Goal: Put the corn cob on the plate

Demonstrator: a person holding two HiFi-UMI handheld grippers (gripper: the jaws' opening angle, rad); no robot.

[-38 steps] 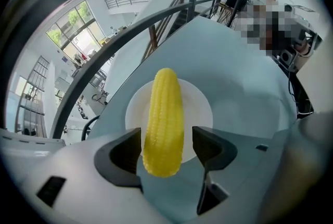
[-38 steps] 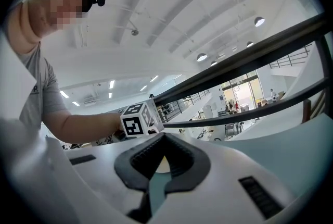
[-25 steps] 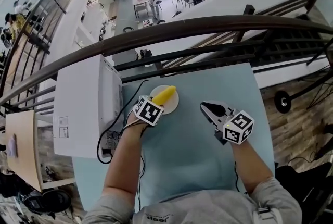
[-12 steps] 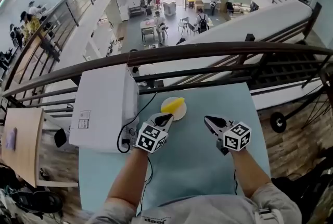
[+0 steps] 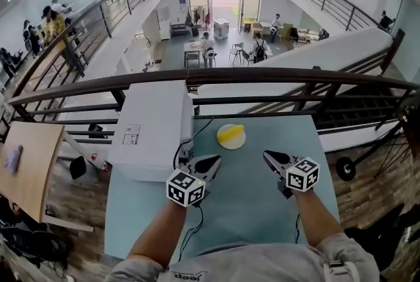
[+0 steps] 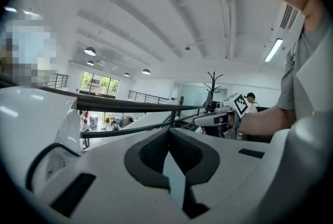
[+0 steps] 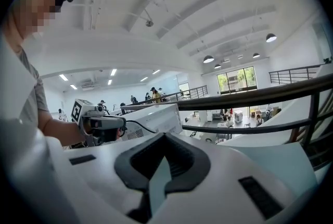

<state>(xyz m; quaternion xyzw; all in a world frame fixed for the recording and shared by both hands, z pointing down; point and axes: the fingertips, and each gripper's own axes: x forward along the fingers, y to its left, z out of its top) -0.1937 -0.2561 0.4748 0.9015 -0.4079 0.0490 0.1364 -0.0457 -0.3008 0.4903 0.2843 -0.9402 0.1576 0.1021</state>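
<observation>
Table [image 5: 252, 208]: one cob [image 5: 231, 132], one plate [image 5: 225, 143].

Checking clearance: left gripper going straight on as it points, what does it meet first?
Probably the black railing: the left gripper, just shut and empty, points nearly level at it. In the head view its line crosses the plate, likely above it; depth unclear.

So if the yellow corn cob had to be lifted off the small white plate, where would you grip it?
Probably mid-length, from above, jaws across its narrow width: the yellow corn cob lies flat and slanted on the small white plate, its rounded sides clear.
</observation>
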